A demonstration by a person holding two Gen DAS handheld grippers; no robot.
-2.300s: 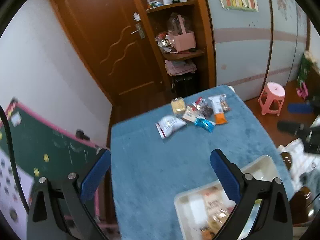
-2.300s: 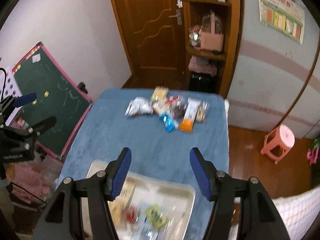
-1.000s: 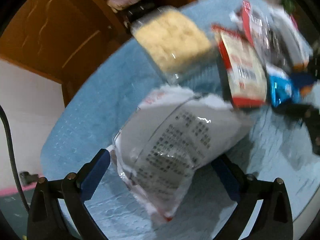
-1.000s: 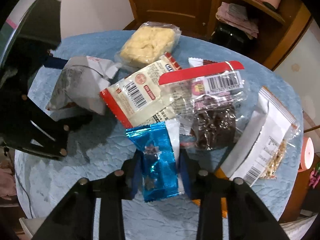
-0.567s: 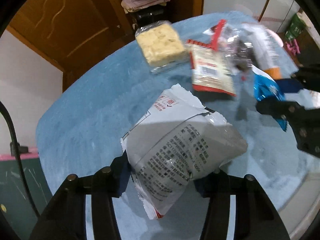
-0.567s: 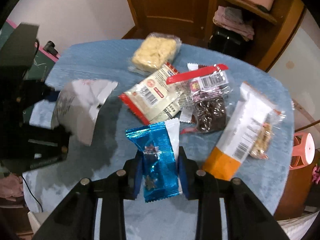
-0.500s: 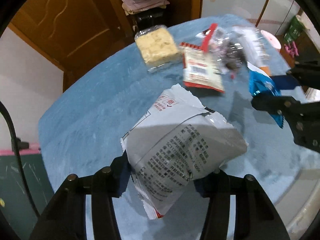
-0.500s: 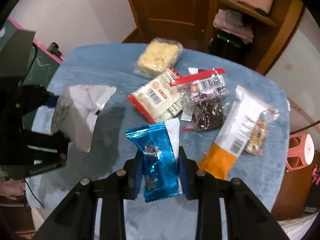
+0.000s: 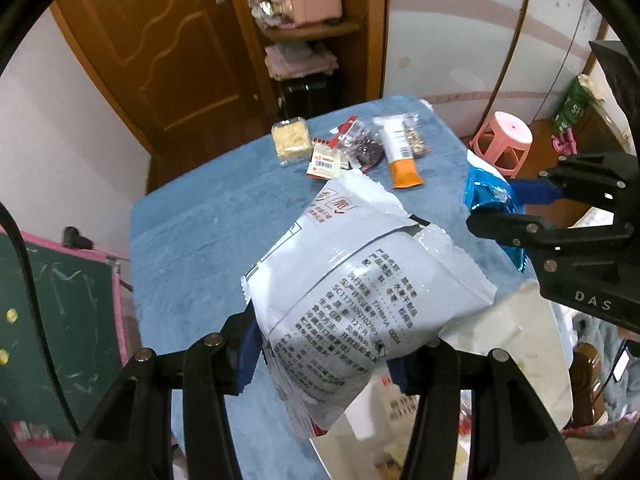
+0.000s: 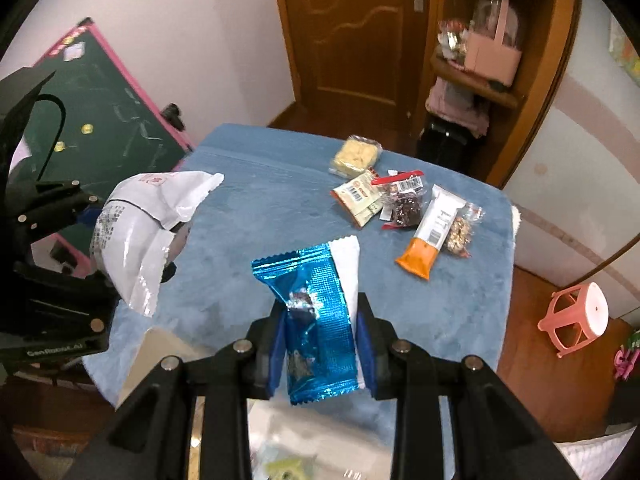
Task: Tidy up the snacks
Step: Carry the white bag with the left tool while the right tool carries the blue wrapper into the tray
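Note:
My left gripper (image 9: 324, 356) is shut on a white snack bag (image 9: 360, 284) and holds it in the air near the white tray's (image 9: 532, 344) edge. My right gripper (image 10: 322, 344) is shut on a blue foil packet (image 10: 316, 320), held above the tray's near rim (image 10: 160, 352). Each gripper shows in the other view: the white bag (image 10: 136, 232) at left, the blue packet (image 9: 486, 196) at right. Several snacks remain at the table's far end: a yellow cracker pack (image 10: 356, 154), a red-edged packet (image 10: 358, 198), a dark snack bag (image 10: 404, 202), an orange-ended bar (image 10: 432, 232).
The blue-covered table (image 10: 260, 208) runs away from me. A green chalkboard (image 10: 100, 104) leans at the left. A pink stool (image 10: 576, 320) stands on the floor at right. A wooden door and shelf (image 10: 476, 76) stand behind the table.
Both grippers have pulled back from the snack pile toward the tray, each carrying its packet. The pile now looks farther away and the tray has come into view below.

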